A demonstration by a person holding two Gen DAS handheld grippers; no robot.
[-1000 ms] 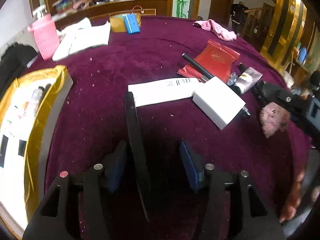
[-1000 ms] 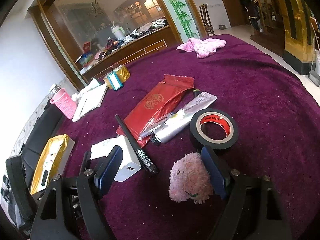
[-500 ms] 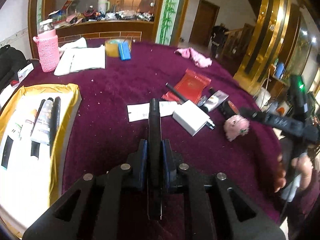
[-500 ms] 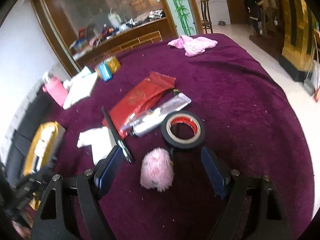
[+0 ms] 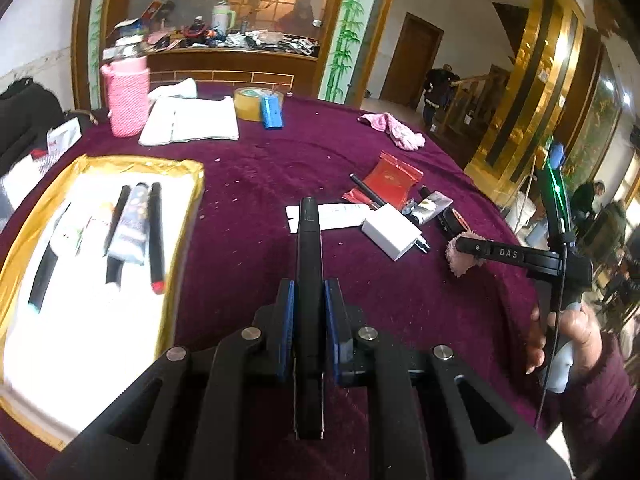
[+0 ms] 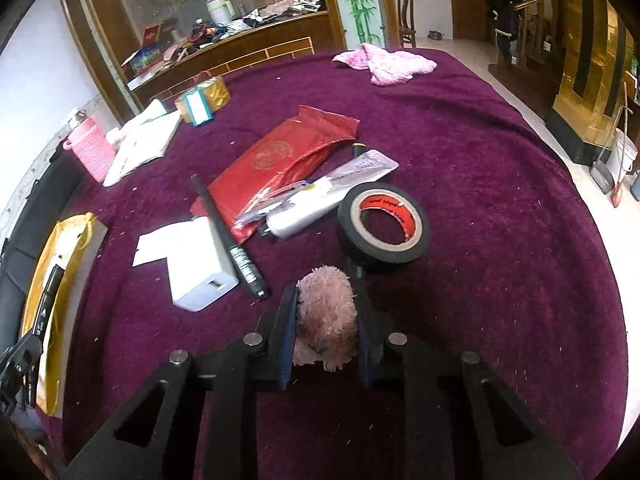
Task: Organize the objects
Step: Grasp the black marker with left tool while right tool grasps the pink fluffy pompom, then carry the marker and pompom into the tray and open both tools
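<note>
Left hand-held gripper [image 5: 309,300] clamped fully shut on black flat bar [image 5: 308,280], blue pads pressing both sides, bar sticking out forward past the fingertips and back toward the camera, held clear above the bench [image 5: 248,208]. Right hand-held gripper [image 6: 326,320] closing on pink fluffy ball [image 6: 326,312], ball between the jaws with both pads against its fuzz; same ball seen from the left wrist at the tip of the right tool's black finger, resting on the purple cloth. Right hand [image 5: 568,340] wrapped round the tool's handle, maroon sleeve below it. Just beyond the ball: black tape roll [image 6: 382,222] with red inner core, lying flat. Left of the roll: silver tube [image 6: 320,200] and a clear-wrapped pen tilted against red foil packet [image 6: 280,160]. Black marker [image 6: 228,236] lying diagonally across white charger block [image 6: 200,268], block partly over a white paper slip [image 6: 160,244]. Gold-rimmed tray [image 5: 24,240] with white lining at bench left, holding several dark pens, a printed tube and a red-tipped stick side by side. Far side of bench: pink knit-sleeved bottle [image 5: 126,96], white folded papers [image 5: 192,120], yellow tape roll [image 5: 250,104] touching a blue box [image 5: 272,112], pink cloth [image 6: 386,64] crumpled near the far right edge. Cluttered wooden counter behind the bench, contents too small to tell.
</note>
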